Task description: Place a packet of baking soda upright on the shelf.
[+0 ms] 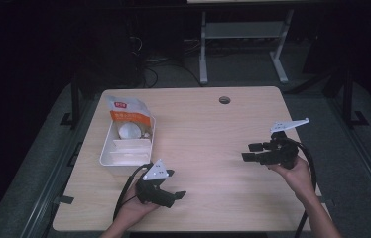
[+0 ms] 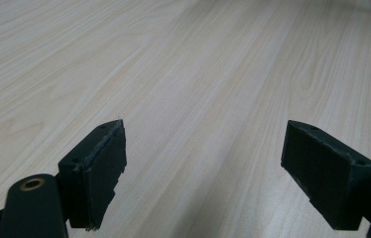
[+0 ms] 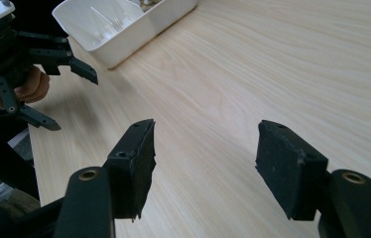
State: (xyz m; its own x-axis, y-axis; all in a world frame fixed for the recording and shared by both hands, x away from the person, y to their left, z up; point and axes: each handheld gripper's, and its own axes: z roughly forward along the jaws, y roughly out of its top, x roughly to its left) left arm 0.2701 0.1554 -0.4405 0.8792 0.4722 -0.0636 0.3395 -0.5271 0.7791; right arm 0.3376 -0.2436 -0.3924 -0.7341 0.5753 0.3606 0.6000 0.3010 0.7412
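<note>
**Both grippers spread and empty over the table; tray and bag sit at the far left**

Table [image 1: 208,129]: light wood top, one round cable hole [image 1: 224,100] near its far edge. Bare between the two grippers.

Right gripper [image 1: 251,151]: held above the right half of the table, jaws pointing left toward the middle. In the right gripper view the jaws stand wide apart, nothing between them, pads touching nothing, just bare wood grain beyond. Grey plate on top, cable trailing back past the right hand [image 1: 297,171].

Left gripper [image 1: 174,184]: near the front edge, left of centre, just in front of the tray. Jaws spread wide, holding nothing; the left gripper view shows bare table in the gap. Left hand [image 1: 135,208] wraps it from below, cable looping at its left.

White tray [image 1: 108,153]: at the table's left side, well apart from the right gripper, near the left one. Orange-and-white bag [image 1: 130,113] stands in its far end, leaning, top crumpled. In front of the bag, a round white item [image 1: 129,131], maybe a bowl or lid, can't tell which. The near compartment holds pale pieces, too small to identify.

Hard to read: bag label illegible. In the right gripper view the tray's far end is cut off at the top edge. Room beyond the table is dark.
</note>
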